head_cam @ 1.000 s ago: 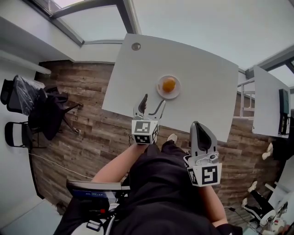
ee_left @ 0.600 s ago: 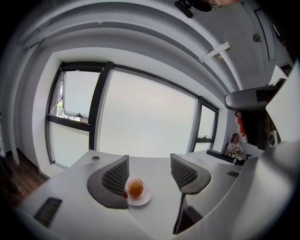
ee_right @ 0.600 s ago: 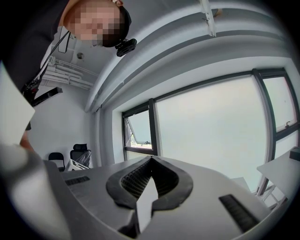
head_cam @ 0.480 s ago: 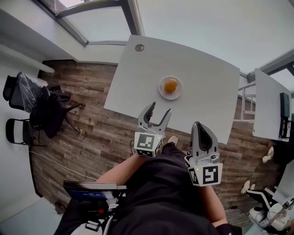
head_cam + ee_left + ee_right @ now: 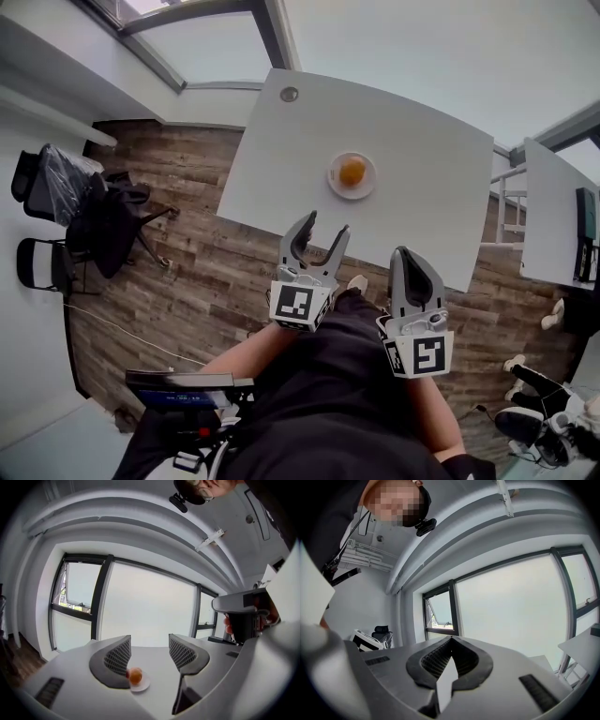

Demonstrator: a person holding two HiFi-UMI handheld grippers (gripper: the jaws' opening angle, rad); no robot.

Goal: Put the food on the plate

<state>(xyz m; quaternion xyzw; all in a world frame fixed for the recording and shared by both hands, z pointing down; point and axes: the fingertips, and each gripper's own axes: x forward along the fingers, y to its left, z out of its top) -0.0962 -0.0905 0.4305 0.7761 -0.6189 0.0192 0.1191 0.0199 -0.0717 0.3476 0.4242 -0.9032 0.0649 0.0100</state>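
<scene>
Left gripper (image 5: 323,228) has drawn back from the plate (image 5: 334,180), jaws narrowing but apart, empty; right gripper (image 5: 411,255) closed together.

I see table (image 5: 422,159) white, smooth, matt. Plate (image 5: 335,183) white, slight gloss. Food (image 5: 352,172) orange, smooth skin. Floor (image 5: 178,244) wood planks, grainy. Chair (image 5: 98,225) black cloth, dull. Left gripper (image 5: 150,651) grey matt plastic; pads (image 5: 118,654) cross-hatched, look rubbery to me.

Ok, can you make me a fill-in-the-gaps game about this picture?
1. The orange food lies on a small white ____.
2. That dish stands on a big white ____.
3. The right gripper holds nothing, and its jaws are ____ (open or shut).

Missing words: plate; table; shut.
</scene>
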